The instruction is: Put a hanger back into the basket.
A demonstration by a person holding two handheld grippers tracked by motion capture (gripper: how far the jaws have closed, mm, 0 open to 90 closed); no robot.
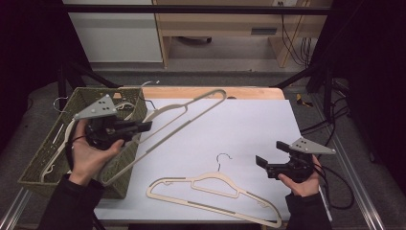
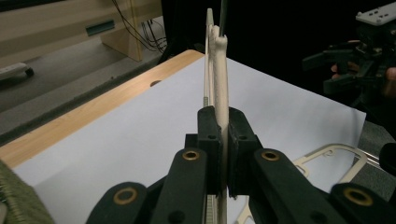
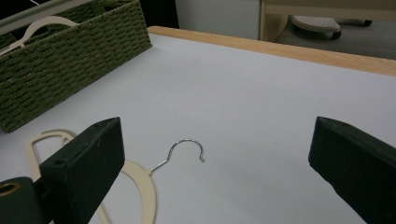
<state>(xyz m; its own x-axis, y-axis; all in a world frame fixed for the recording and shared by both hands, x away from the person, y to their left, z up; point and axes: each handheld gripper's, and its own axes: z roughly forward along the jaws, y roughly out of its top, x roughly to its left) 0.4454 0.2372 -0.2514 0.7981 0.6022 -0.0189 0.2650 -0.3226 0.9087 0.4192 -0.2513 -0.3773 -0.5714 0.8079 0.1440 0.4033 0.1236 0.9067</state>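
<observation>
Over the left edge of the white-covered tabletop [image 1: 249, 124], item one: a cream plastic clothes hanger [image 1: 184, 117], raised and tilted, one arm clamped edge-on between the shut pads of my left hand-held gripper [image 1: 143, 127]; its lower end hangs over the green woven basket [image 1: 122, 165].

Item two: a second cream plastic hanger with a wire hook [image 1: 210, 189], lying flat near the front edge, already out of the basket. My right hand-held gripper [image 1: 261, 162] hovers just beside it, jaws wide apart, holding nothing.

Item three: more hangers left in the basket; at least one pale one [image 3: 44, 25] lies along the far side.

Progress, as I judge it: one out, one in transit, the rest to come.

Hard to make out: how many remain inside, perhaps two; the raised hanger's hook is lost against the basket.
</observation>
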